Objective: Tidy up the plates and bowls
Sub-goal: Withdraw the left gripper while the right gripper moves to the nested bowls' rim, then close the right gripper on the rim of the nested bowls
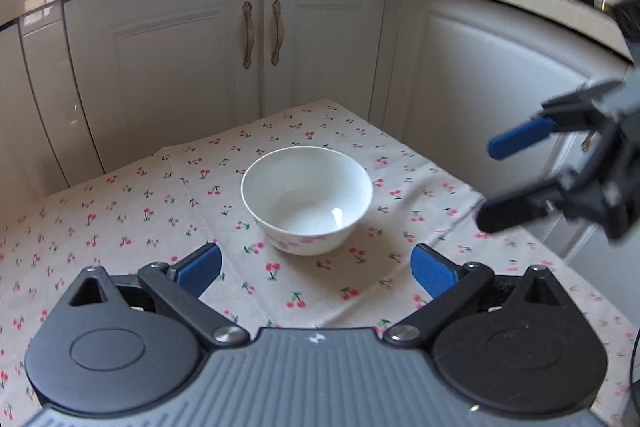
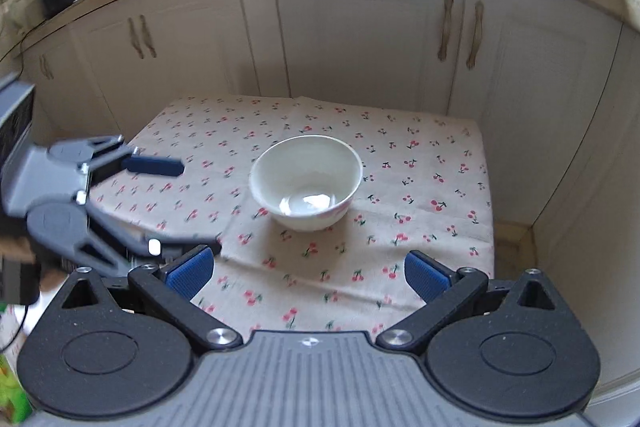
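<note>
White bowl (image 1: pixel 307 200) with a pink flower print low on its wall, upright and empty, near the middle of the cherry-print tablecloth (image 1: pixel 120 211), in front of the white cabinet doors (image 1: pixel 256 39). Left gripper (image 1: pixel 316 269) just short of the bowl, blue pads (image 1: pixel 199 269) spread wide, nothing between them, no contact. Right gripper (image 2: pixel 308 269) same deal from the other side, fingers spread wide and empty, also showing blurry at the right edge of the left view, off to the bowl's side and apart from it.
</note>
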The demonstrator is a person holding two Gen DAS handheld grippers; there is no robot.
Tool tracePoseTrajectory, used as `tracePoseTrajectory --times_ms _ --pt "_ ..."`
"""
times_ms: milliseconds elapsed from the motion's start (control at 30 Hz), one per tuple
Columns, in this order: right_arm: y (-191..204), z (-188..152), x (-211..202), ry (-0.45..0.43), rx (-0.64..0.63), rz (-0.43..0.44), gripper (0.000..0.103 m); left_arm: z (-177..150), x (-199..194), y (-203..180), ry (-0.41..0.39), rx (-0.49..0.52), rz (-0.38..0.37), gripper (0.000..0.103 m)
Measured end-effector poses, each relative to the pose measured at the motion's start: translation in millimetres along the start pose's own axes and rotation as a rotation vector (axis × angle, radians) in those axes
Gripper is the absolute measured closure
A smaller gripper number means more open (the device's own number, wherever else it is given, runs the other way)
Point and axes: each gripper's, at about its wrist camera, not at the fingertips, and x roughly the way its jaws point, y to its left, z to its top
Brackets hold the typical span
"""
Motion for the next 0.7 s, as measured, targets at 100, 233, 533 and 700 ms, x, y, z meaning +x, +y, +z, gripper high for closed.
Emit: tracePoseTrajectory --times_ms 100,233,533,700 --pt "-18 17 21 0.05 0.072 0.055 0.001 3 12 -1 0.008 0.022 0.012 0.003" --pt "-39 41 52 0.087 0.16 0.091 0.005 3 29 1 0.025 0.015 0.01 0.003" --pt "-53 70 114 0.156 0.193 0.098 0.017 5 61 -1 0.035 0.06 0.033 0.004" --pt "-50 72 133 0.178 0.191 0.122 0.029 6 70 -5 0.044 0.087 0.005 0.005"
